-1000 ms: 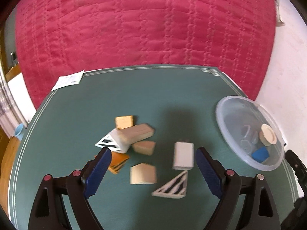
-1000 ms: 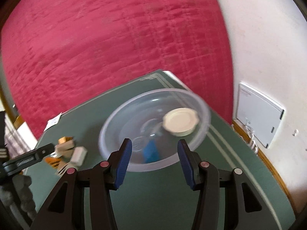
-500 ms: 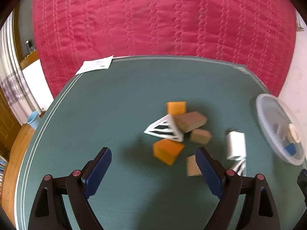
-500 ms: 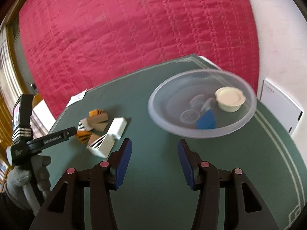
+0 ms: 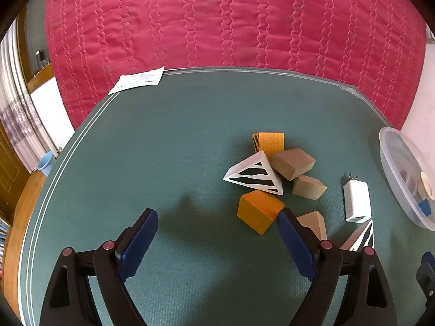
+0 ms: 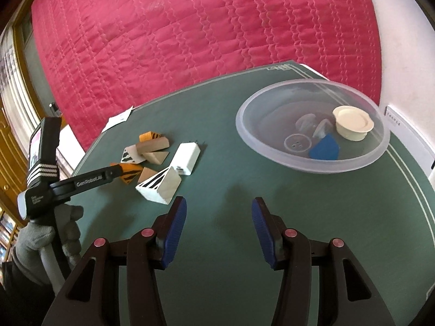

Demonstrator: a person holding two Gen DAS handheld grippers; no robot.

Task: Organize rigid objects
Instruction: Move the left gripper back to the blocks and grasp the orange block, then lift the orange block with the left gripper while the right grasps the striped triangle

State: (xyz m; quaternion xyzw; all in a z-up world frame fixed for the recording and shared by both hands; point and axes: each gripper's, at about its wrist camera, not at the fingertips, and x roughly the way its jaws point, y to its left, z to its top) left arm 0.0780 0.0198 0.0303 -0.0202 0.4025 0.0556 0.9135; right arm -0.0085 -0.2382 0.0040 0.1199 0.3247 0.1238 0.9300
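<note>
On the green table, a pile of blocks lies just ahead and right of my left gripper, which is open and holds nothing. The pile holds a plain orange block, a white black-striped wedge, tan blocks, a white charger and a second striped wedge. My right gripper is open over bare table. The clear bowl sits ahead to its right, with a cream lid and a blue piece inside. The charger and a striped wedge lie ahead to its left.
A red quilt hangs behind the table. A paper slip lies at the far left corner. A gloved hand holds the left tool, whose finger reaches over the pile. A wall socket is at right.
The left gripper has swung left and slightly down, so the pile now sits to its right. The right gripper has turned away from the bowl toward the pile. Both jaw gaps are unchanged.
</note>
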